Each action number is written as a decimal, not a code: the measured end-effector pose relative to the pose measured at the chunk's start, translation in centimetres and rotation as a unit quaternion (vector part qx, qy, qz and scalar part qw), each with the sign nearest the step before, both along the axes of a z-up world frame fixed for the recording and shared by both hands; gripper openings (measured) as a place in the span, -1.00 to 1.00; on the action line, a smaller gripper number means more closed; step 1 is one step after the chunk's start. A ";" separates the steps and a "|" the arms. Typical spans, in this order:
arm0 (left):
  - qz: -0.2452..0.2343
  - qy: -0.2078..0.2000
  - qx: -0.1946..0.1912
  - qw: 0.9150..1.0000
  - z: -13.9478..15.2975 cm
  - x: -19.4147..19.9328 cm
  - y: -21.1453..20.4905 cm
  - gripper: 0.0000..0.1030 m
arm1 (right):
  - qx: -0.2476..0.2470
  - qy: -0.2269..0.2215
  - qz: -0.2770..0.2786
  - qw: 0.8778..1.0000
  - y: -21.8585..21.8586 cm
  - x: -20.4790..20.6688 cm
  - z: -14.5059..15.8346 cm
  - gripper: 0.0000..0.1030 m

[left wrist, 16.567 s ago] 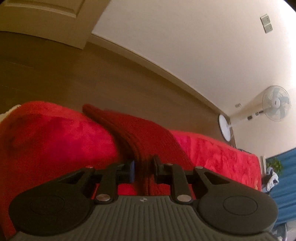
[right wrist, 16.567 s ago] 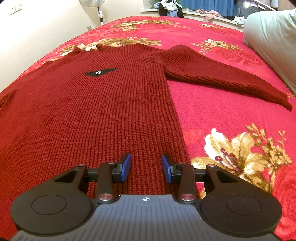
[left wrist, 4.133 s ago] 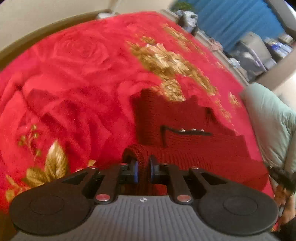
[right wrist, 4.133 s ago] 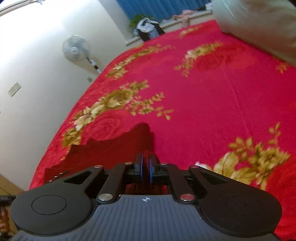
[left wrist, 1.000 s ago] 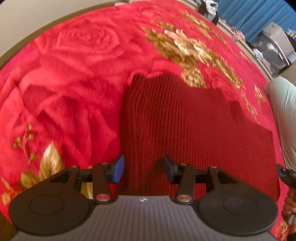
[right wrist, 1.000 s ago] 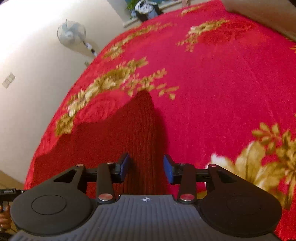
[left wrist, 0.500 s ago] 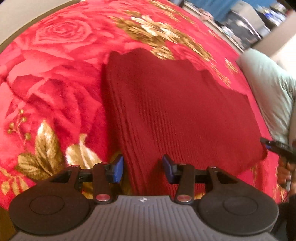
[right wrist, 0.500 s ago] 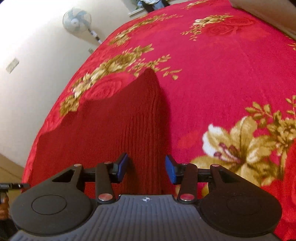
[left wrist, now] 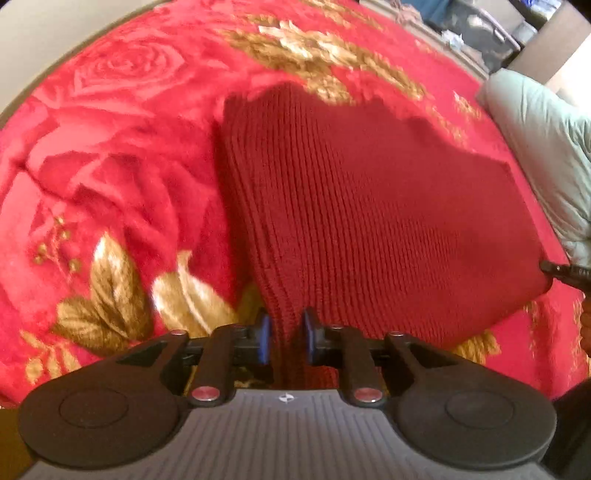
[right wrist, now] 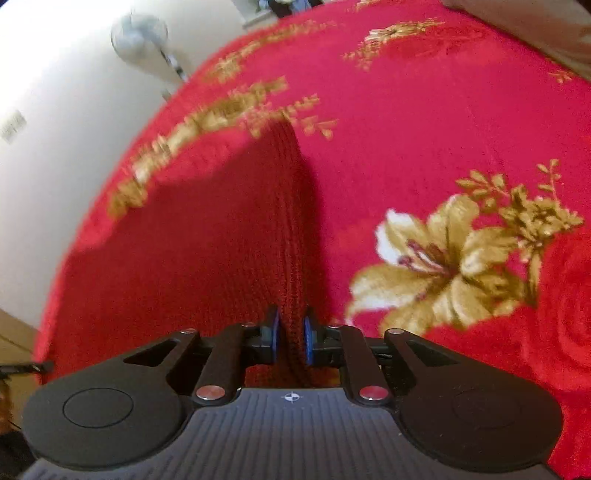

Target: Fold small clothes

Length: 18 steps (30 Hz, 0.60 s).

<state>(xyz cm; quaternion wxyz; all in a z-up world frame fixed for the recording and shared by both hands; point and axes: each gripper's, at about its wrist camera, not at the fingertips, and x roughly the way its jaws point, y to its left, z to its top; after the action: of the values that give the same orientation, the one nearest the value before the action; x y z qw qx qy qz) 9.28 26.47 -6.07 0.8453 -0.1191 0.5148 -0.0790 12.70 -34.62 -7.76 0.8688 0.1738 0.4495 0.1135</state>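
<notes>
Left hand-held gripper (left wrist: 284,341), right hand-held gripper (right wrist: 291,341): jaws closing, each pinching a near corner of folded red sweater (left wrist: 369,206) on bed (left wrist: 110,166).

Both cameras sit low behind their own fingers, tilted down over the bed (left wrist: 110,147), very close. The left view faces the pillow (left wrist: 535,147) at upper right; the right view faces the wall and fan (right wrist: 140,33) at upper left. Both share the folded sweater (left wrist: 369,203).

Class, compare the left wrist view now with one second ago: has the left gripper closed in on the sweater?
Yes. The left gripper is closing; its blue pads now pinch the sweater edge, nearer the blanket's gold leaf.
</notes>
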 end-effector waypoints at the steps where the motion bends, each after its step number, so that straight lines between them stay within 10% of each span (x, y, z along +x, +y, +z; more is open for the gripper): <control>1: 0.011 -0.022 -0.006 1.000 0.7 -0.3 0.4 -0.57 | -0.013 -0.028 -0.003 1.000 0.1 -0.5 0.9 -0.51; 6: -0.016 -0.103 -0.074 0.992 3.2 -1.8 0.5 -0.57 | 0.022 -0.107 0.015 0.994 0.0 -2.1 2.9 -0.51; 12: -0.116 0.006 0.030 0.993 -0.8 -0.7 -4.7 -0.53 | -0.076 -0.015 0.057 0.995 2.5 -1.4 -1.3 -0.51; 18: -0.048 -0.095 -0.009 0.994 2.8 -2.0 -2.6 -0.51 | -0.067 -0.090 0.006 0.994 2.2 -4.2 3.7 -0.37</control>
<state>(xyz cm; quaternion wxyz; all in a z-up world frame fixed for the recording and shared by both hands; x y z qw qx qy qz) 7.24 23.88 -3.25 0.8846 -0.0939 0.4363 -0.1355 8.47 -32.38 -4.10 0.9149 0.1013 0.3769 0.1033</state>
